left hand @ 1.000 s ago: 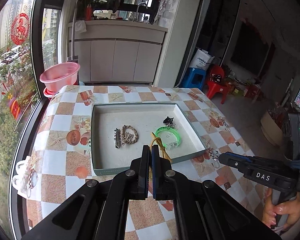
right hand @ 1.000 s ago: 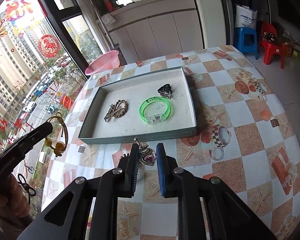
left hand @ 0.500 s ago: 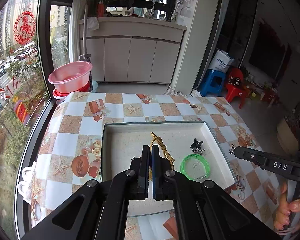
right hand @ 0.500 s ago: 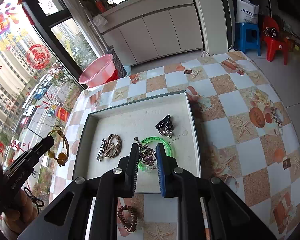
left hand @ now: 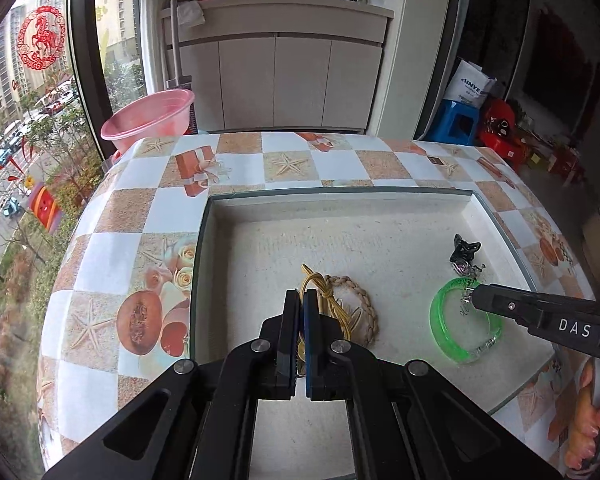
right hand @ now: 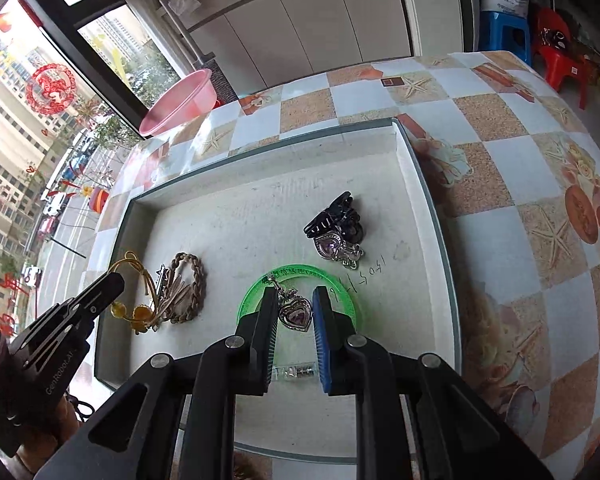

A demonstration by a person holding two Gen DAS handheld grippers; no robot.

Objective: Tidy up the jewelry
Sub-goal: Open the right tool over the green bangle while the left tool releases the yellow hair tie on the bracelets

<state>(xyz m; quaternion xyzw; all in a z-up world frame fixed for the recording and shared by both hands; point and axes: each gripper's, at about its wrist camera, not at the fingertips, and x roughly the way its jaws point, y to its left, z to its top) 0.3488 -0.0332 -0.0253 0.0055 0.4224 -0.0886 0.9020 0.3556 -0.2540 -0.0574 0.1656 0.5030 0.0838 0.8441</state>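
Note:
A white-lined tray (left hand: 340,194) lies on the checked table. My left gripper (left hand: 301,300) is shut on a yellow cord bracelet (left hand: 327,300), low over the tray's left part beside a braided brown ring (left hand: 366,300). The right wrist view shows that left gripper (right hand: 112,282) with the bracelet's amber beads (right hand: 134,312) hanging from it. My right gripper (right hand: 295,300) is shut on a silver heart pendant (right hand: 297,312) just above a green bangle (right hand: 256,292). A black claw clip (right hand: 334,216) and a purple brooch (right hand: 334,248) lie farther back in the tray.
A pink basin (left hand: 152,116) stands off the table's far left corner by the window. White cabinets, a blue stool (left hand: 456,122) and red chairs are behind the table. A person's hand (left hand: 592,412) grips the right tool's handle at the lower right.
Both grippers have come forward and down from the near table edge to low over the tray, each still carrying its piece. The jaws have not changed.

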